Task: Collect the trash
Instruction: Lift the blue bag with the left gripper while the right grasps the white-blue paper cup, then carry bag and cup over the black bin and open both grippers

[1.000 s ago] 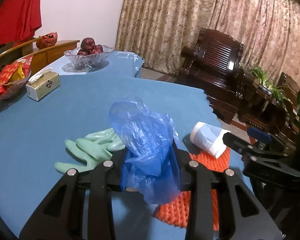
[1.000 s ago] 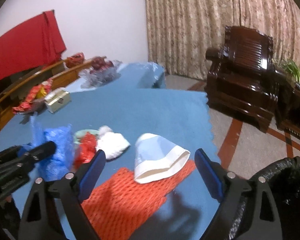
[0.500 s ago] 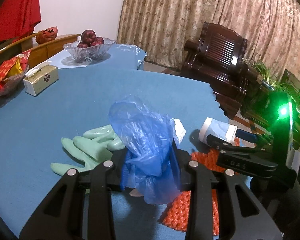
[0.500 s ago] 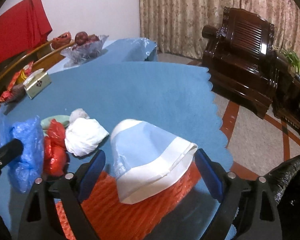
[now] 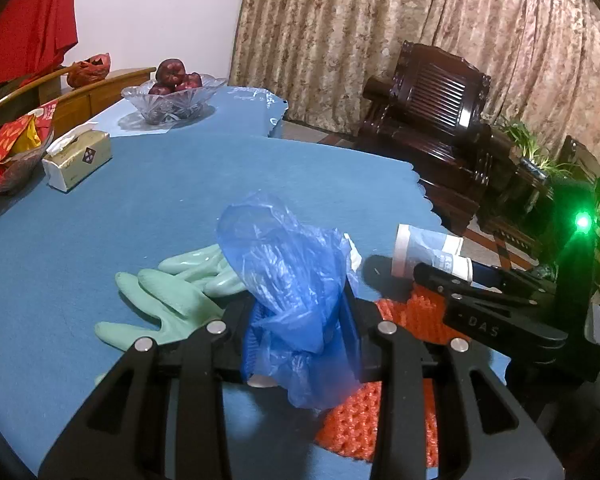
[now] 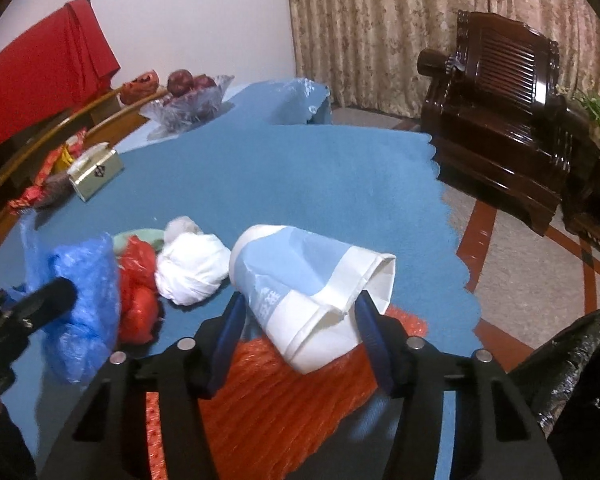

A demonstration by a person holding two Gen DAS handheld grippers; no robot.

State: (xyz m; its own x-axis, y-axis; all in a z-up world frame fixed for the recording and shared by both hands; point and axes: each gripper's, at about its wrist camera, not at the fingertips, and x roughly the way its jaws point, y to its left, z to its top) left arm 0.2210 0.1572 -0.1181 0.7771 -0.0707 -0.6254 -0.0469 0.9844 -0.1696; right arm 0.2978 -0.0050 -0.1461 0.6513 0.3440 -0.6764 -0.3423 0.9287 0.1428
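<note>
My left gripper [image 5: 300, 320] is shut on a crumpled blue plastic bag [image 5: 284, 264] just above the blue table [image 5: 180, 200]. My right gripper [image 6: 298, 312] is closing. A crumpled white and light-blue paper cup [image 6: 300, 264] lies on its side between its blue pads, and both pads touch it. The cup rests on an orange foam net [image 6: 268, 392]. Pale green rubber gloves [image 5: 168, 296] lie left of the blue bag. A white paper wad [image 6: 196, 268] and red plastic scrap [image 6: 140, 292] sit between the bag and the cup.
A black trash bag [image 6: 580, 360] stands off the table's right edge. A tissue box [image 5: 78, 158], a glass bowl of fruit [image 5: 172, 92] and a snack dish [image 5: 12, 152] sit at the far left. A dark wooden armchair [image 5: 432, 120] stands beyond the table.
My right gripper came forward and down over the paper cup, and its pads drew in against the cup's sides. The left gripper kept still with the blue bag.
</note>
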